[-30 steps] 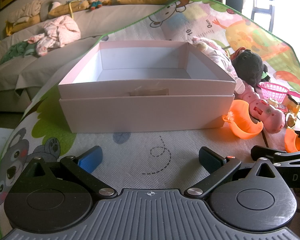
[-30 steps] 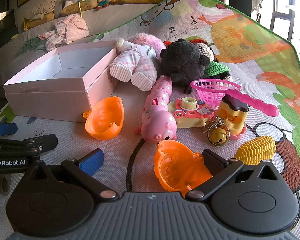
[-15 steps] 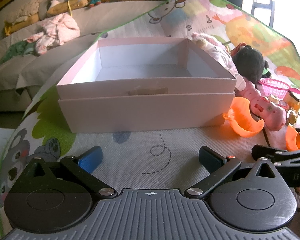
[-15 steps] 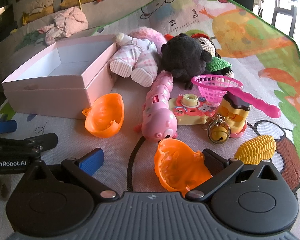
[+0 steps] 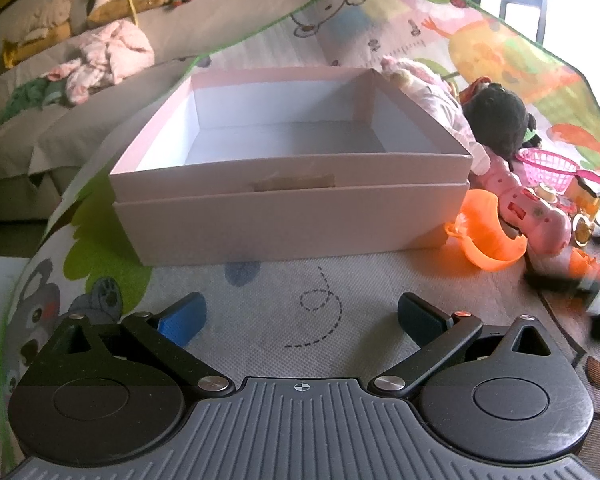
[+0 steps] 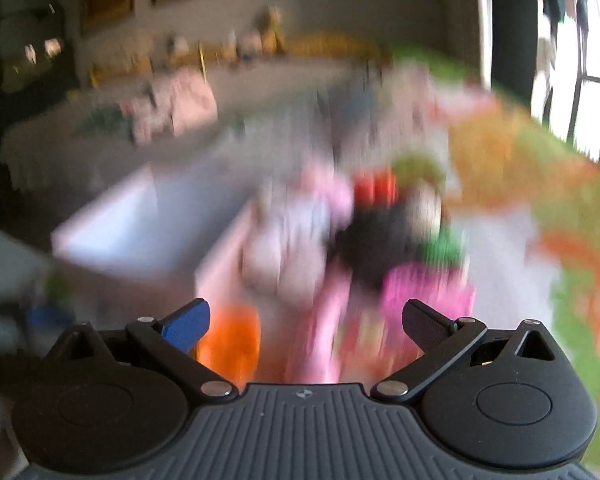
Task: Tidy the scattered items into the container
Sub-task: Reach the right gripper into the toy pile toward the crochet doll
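Colourful cartoon play mat (image 5: 260, 316) on floor, grey sofa (image 5: 80, 120) behind with pink clothes heap (image 5: 108, 56) and plush toys along backrest. Pink box (image 5: 292, 208) sits on mat, white inside, nothing in it. Toys scattered on mat just right of box: orange shell half (image 5: 486, 236) near box corner, pink caterpillar toy (image 5: 532, 216), black plush (image 5: 496, 120), pink net basket (image 5: 548, 166). Left gripper (image 5: 302, 316) spread wide, holding nothing, low over mat facing box front. Right gripper (image 6: 306, 322) also spread, nothing between fingers; its view heavily blurred.

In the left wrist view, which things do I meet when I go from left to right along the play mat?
Pink box → orange shell half → pink caterpillar toy → pink basket.
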Available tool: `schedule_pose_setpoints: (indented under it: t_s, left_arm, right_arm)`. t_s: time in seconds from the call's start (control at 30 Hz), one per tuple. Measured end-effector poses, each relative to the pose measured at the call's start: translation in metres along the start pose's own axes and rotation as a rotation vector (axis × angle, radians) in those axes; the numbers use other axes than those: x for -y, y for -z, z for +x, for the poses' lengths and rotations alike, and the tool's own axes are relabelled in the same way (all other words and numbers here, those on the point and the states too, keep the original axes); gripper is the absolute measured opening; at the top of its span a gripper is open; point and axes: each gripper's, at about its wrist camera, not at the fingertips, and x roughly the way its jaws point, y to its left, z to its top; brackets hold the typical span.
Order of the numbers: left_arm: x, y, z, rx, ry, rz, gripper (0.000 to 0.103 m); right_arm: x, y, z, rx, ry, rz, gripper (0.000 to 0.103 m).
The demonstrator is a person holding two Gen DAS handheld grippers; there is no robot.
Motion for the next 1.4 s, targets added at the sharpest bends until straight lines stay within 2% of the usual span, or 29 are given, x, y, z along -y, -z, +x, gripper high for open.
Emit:
schedule_pose_setpoints:
  t_s: [0.03,0.1,0.17,0.23,0.33,0.37,0.4,0.5,0.53,0.57,0.6,0.7,0.83,1.03,1.17,1.23,1.27,1.3,1.33,1.4]
  left_arm:
    - [-0.001,-0.003,-0.002,-0.003,0.013,-0.002,0.103]
    - [0.000,-0.009,-0.009,0.016,0.021,0.000,0.103]
    - [0.002,-0.015,-0.017,0.043,0.025,0.010,0.103]
    - [0.003,-0.019,-0.022,0.057,0.038,0.013,0.103]
    - [0.002,-0.019,-0.023,0.050,0.052,0.015,0.103]
    - [0.002,-0.019,-0.023,0.045,0.055,0.018,0.103]
    - [0.000,-0.019,-0.022,0.042,0.055,0.020,0.103]
    - [-0.008,-0.016,-0.022,0.054,0.060,0.003,0.103]
    - [-0.010,-0.016,-0.022,0.060,0.064,-0.004,0.103]
    - [-0.012,-0.014,-0.022,0.066,0.069,-0.007,0.103]
    - [-0.014,-0.013,-0.021,0.073,0.072,-0.009,0.103]
    - [-0.017,-0.010,-0.019,0.088,0.100,-0.022,0.103]
    - [-0.021,-0.009,-0.020,0.103,0.144,-0.025,0.103]
    - [-0.013,-0.006,-0.023,0.116,0.184,0.011,0.103]
    - [-0.002,-0.006,-0.029,0.145,0.228,0.044,0.103]
    - [0.007,-0.006,-0.031,0.152,0.246,0.077,0.103]
    - [0.012,-0.006,-0.032,0.157,0.254,0.097,0.103]
    - [0.016,-0.005,-0.034,0.161,0.261,0.114,0.103]
    - [0.019,-0.004,-0.037,0.166,0.267,0.130,0.103]
    - [0.023,-0.002,-0.046,0.179,0.273,0.154,0.103]
  right_arm:
    - [0.005,-0.021,0.002,0.022,-0.001,0.017,0.100]
    - [0.016,-0.061,0.022,0.003,-0.044,0.077,0.088]
    - [0.027,-0.092,0.061,-0.071,-0.065,0.171,0.083]
    - [0.032,-0.108,0.104,-0.159,-0.067,0.222,0.080]
    - [0.030,-0.108,0.164,-0.276,-0.060,0.226,0.076]
    - [0.028,-0.106,0.178,-0.291,-0.028,0.221,0.076]
    - [0.026,-0.104,0.190,-0.302,-0.011,0.212,0.078]
    - [0.023,-0.094,0.220,-0.361,-0.049,0.203,0.088]
    - [0.025,-0.091,0.223,-0.339,-0.056,0.214,0.089]
    - [0.024,-0.093,0.224,-0.329,-0.080,0.205,0.085]
    - [0.026,-0.094,0.224,-0.328,-0.101,0.194,0.072]
    - [0.038,-0.094,0.215,-0.330,-0.133,0.217,0.070]
    - [0.053,-0.090,0.180,-0.295,-0.138,0.227,0.069]
    - [0.088,-0.075,0.081,-0.167,-0.182,0.296,0.065]
    - [0.103,-0.056,0.023,-0.113,-0.202,0.328,0.061]
    - [0.103,-0.053,0.004,-0.080,-0.203,0.314,0.054]
    - [0.100,-0.054,-0.004,-0.063,-0.205,0.292,0.046]
    - [0.097,-0.055,-0.011,-0.046,-0.209,0.268,0.026]
    - [0.094,-0.057,-0.018,-0.035,-0.217,0.246,0.020]
    - [0.091,-0.058,-0.024,-0.055,-0.210,0.222,0.019]
